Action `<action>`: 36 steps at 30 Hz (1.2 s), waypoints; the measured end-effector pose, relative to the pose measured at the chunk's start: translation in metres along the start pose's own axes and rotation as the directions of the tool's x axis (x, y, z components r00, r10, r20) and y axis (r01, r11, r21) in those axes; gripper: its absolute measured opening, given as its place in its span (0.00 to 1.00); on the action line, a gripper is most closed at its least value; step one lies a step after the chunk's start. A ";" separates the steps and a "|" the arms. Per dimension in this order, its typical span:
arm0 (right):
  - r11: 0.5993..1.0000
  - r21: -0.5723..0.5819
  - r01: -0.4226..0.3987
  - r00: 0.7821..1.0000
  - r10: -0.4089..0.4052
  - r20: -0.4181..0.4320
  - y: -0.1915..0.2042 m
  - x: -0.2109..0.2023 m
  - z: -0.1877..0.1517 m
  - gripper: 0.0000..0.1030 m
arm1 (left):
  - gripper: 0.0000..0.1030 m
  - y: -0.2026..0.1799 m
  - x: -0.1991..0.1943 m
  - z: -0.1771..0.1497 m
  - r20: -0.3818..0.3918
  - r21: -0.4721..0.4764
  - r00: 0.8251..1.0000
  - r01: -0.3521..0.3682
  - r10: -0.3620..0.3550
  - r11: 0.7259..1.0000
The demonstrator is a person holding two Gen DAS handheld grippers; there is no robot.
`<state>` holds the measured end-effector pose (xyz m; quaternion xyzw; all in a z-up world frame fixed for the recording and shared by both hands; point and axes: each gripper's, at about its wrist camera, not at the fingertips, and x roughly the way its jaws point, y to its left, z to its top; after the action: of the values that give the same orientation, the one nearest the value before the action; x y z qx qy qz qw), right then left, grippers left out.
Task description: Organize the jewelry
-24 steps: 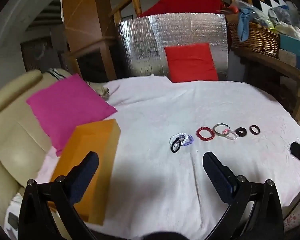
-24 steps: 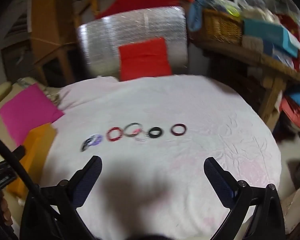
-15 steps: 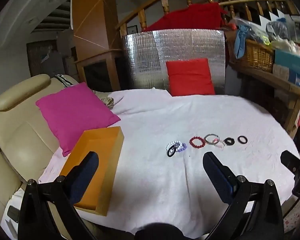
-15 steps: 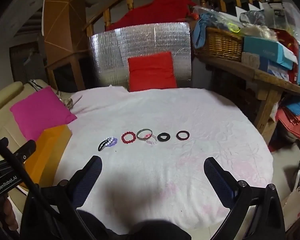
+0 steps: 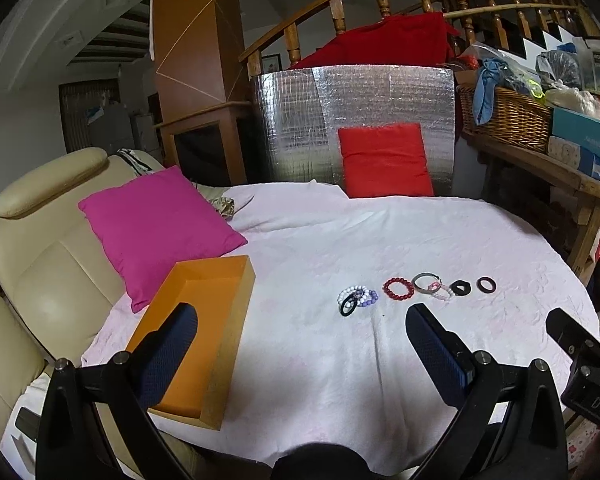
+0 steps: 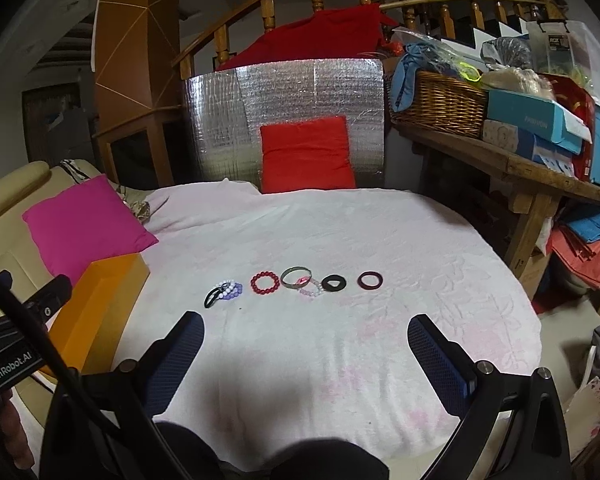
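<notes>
A row of bracelets lies on the white-covered round table (image 5: 380, 360): a white, purple and black cluster (image 5: 356, 298) (image 6: 222, 292), a red bead bracelet (image 5: 398, 289) (image 6: 264, 282), a silver bangle (image 5: 426, 282) (image 6: 296, 277) over a pale pink bead bracelet (image 6: 312, 290), a black ring (image 5: 460, 288) (image 6: 333, 282) and a dark red ring (image 5: 486, 284) (image 6: 370, 280). An open orange box (image 5: 198, 332) (image 6: 100, 308) sits at the table's left edge. My left gripper (image 5: 302, 314) and right gripper (image 6: 306, 322) hang open and empty, short of the row.
A pink cushion (image 5: 156, 224) rests on a cream sofa (image 5: 40, 264) at left. A red cushion (image 5: 384, 164) leans on a silver foil panel (image 5: 356, 120) behind the table. A wooden shelf (image 6: 512, 160) with a wicker basket (image 6: 436, 104) and boxes stands at right.
Both grippers have pulled back and risen from the table, so the bracelets look smaller and farther. Both stay open. The jewelry has not moved.
</notes>
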<state>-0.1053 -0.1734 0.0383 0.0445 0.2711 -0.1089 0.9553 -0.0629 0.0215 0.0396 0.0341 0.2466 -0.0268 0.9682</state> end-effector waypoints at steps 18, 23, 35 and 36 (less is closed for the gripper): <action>1.000 0.004 -0.012 1.000 0.012 -0.008 0.005 0.008 -0.006 1.00 | 1.00 0.001 0.006 -0.004 -0.008 0.039 1.000 -0.026 0.026 0.999; 1.000 0.016 -0.013 1.000 0.013 -0.016 0.003 0.011 -0.006 1.00 | 1.00 0.001 0.008 -0.005 -0.013 0.044 1.000 -0.027 0.028 0.999; 0.999 0.033 -0.013 0.999 0.014 -0.034 0.003 0.021 -0.007 1.00 | 1.00 0.003 0.017 -0.009 -0.018 0.044 0.999 -0.033 0.034 0.998; 0.999 0.037 -0.012 0.999 0.013 -0.038 0.001 0.023 -0.007 1.00 | 1.00 0.004 0.019 -0.009 -0.023 0.044 0.999 -0.035 0.036 0.998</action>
<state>-0.0894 -0.1754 0.0201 0.0661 0.2871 -0.1070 0.9496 -0.0503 0.0254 0.0228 0.0601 0.2566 -0.0147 0.9645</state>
